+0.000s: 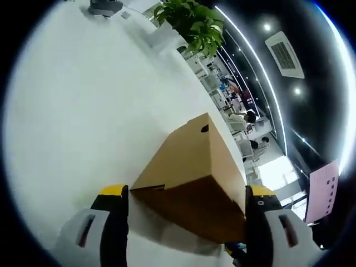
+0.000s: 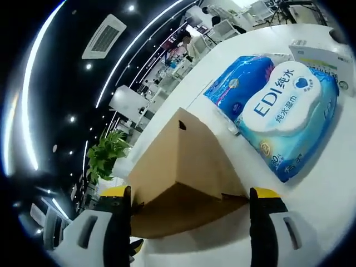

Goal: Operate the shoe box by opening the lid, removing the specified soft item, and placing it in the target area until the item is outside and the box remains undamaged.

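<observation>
**Both grippers spread at the brown box**

In the left gripper view the left gripper stands with its jaws spread wide, yellow-tipped, one on each side of the near end of the shoe box; whether either jaw touches the cardboard cannot be told. The right gripper is spread the same way in the right gripper view, straddling the box's near corner. The box is plain brown cardboard with its lid closed and a small dark hole near its far end.

Just beside the box lies a blue and white wet-wipe pack (soft-looking, printed "EDI"), and beyond that pack a white carton sits near the table edge. Everything rests on a white table.

Past the far end of the box stands a leafy green plant. Behind it the room is an office with desks, seated people, and a dark ceiling with strip lights and an air vent.
</observation>
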